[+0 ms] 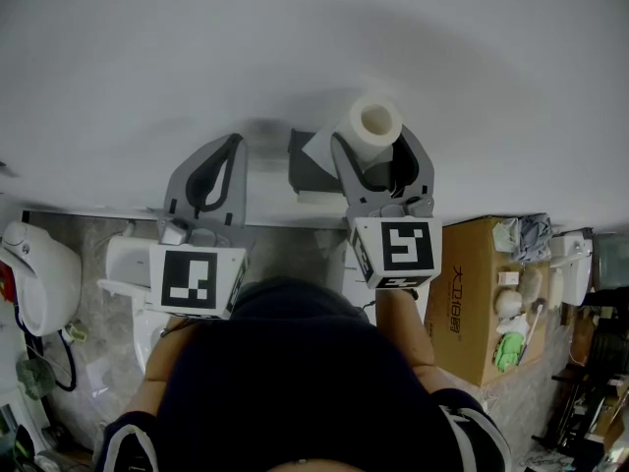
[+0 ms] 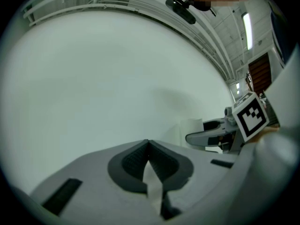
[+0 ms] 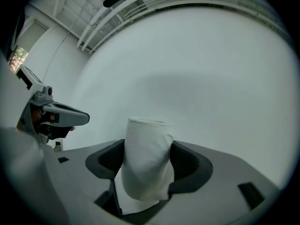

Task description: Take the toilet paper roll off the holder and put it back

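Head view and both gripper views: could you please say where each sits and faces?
Head view: on the person's head, looking steeply down a white wall; shows the forearms, left gripper, and right gripper holding the toilet paper roll.
Left gripper view: on the left gripper, facing the wall; its fingers closed.
Right gripper view: on the right gripper, facing the wall; its fingers clamp the roll.
Shared: each gripper view sees the other gripper.
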A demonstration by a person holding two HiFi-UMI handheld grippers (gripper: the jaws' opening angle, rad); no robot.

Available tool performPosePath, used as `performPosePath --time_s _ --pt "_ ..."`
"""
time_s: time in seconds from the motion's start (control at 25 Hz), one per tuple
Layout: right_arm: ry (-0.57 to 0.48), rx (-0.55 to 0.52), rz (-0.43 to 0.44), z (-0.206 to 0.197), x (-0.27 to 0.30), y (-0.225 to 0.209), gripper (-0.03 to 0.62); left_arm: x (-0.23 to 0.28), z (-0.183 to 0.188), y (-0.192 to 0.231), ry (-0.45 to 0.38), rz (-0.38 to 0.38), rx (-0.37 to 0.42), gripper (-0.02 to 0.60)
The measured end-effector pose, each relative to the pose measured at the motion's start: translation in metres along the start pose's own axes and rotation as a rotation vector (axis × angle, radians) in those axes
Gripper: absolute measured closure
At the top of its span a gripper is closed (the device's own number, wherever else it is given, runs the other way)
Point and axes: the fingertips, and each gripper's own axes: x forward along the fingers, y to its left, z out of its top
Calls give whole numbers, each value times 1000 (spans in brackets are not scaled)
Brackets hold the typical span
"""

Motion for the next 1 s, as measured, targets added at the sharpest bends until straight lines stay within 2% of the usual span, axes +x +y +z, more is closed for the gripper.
performPosePath --time_s 1.0 --pt "62 3 23 -28 -2 6 278 -5 2 -13 4 -11 11 583"
